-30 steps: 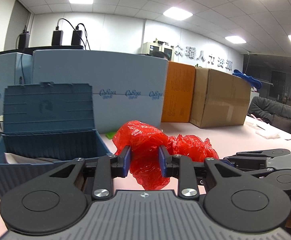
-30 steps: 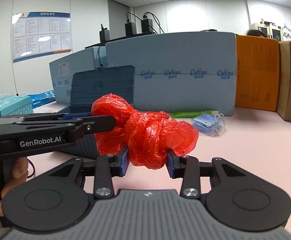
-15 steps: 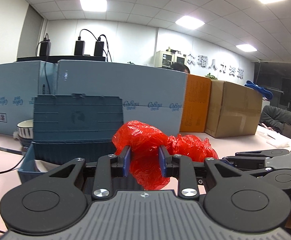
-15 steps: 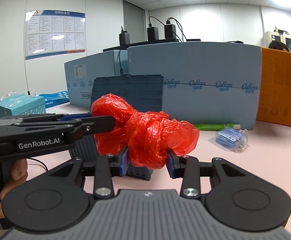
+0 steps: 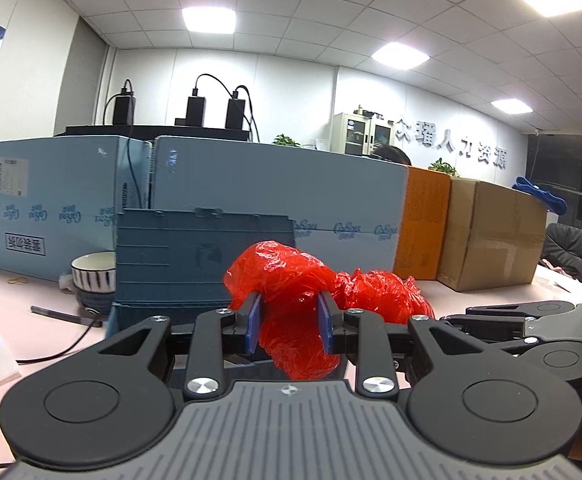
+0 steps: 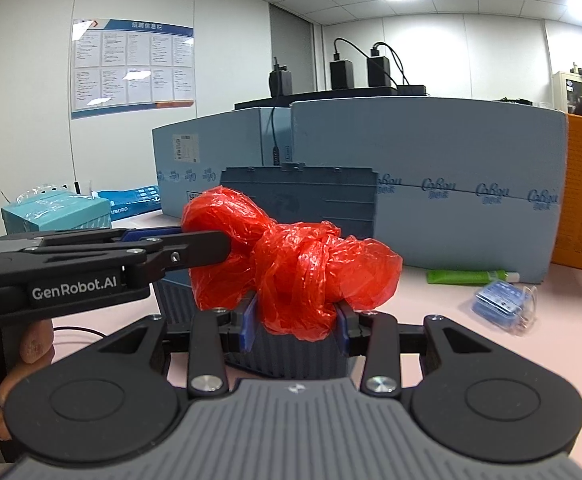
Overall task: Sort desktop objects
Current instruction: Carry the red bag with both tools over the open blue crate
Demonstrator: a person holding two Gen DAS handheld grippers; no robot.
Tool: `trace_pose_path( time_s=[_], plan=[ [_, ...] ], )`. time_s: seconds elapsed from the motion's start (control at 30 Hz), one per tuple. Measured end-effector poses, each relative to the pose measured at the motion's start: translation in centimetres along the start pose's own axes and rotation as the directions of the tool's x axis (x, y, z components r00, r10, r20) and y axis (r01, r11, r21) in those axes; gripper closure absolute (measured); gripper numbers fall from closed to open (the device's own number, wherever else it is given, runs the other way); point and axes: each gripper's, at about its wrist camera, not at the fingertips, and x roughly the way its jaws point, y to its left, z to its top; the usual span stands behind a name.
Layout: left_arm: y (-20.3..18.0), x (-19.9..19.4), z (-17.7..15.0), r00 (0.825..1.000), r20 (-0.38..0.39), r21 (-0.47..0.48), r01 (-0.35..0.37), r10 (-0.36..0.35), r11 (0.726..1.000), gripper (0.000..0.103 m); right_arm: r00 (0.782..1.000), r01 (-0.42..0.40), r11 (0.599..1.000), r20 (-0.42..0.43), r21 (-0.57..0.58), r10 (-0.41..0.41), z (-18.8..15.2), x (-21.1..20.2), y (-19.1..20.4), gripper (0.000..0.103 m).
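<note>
Toolbox (image 6: pixel 319 200) interior hidden behind red plastic bag (image 6: pixel 291 264), pinched by left gripper (image 5: pixel 291 320) and right gripper (image 6: pixel 295 322); "GenRobot.AI" legible, foam boards (image 6: pixel 431 184) printed "CaBou".

Each gripper (image 5: pixel 291 328) (image 6: pixel 295 326) has 2 black linkage arms, blue pads, silver screws beside a ribbed grey base; the left reads "GenRobot.AI" in white.

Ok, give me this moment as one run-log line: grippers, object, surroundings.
left gripper: shut on red plastic bag | right gripper: shut on same bag | bag: held off table, in front of blue storage box with raised lid
</note>
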Motion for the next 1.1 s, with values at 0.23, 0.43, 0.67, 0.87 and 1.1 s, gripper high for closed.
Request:
trace_pose_path(
  time_s=[0.23,0.43,0.67,0.87,1.1],
  plan=[
    [1.6,0.2,0.1,1.000,0.005,-0.020,-0.025,0.025,0.999,0.078,1.000,-0.024,1.000,0.004,0.002,0.024,0.7,1.5,0.8,0.063],
    [2.9,0.9,0.0,0.999,-0.002,-0.033,-0.041,0.041,0.999,0.078,0.999,-0.038,0.999,-0.004,0.010,0.038,0.7,2.8,1.1,0.063],
    [4.2,1.9,0.0,0.999,-0.010,-0.051,-0.054,0.053,0.997,0.078,0.999,-0.049,0.999,-0.018,0.009,0.049,0.9,4.4,1.2,0.063],
    [5.1,3.2,0.1,0.998,-0.020,-0.060,-0.056,0.055,0.997,0.078,0.998,-0.050,0.999,-0.030,0.019,0.051,0.9,5.9,0.8,0.062],
    [5.9,5.6,0.0,0.996,-0.051,-0.060,-0.072,0.069,0.996,0.078,0.997,-0.041,0.999,-0.060,0.035,0.043,1.1,8.2,0.0,0.061]
  ],
)
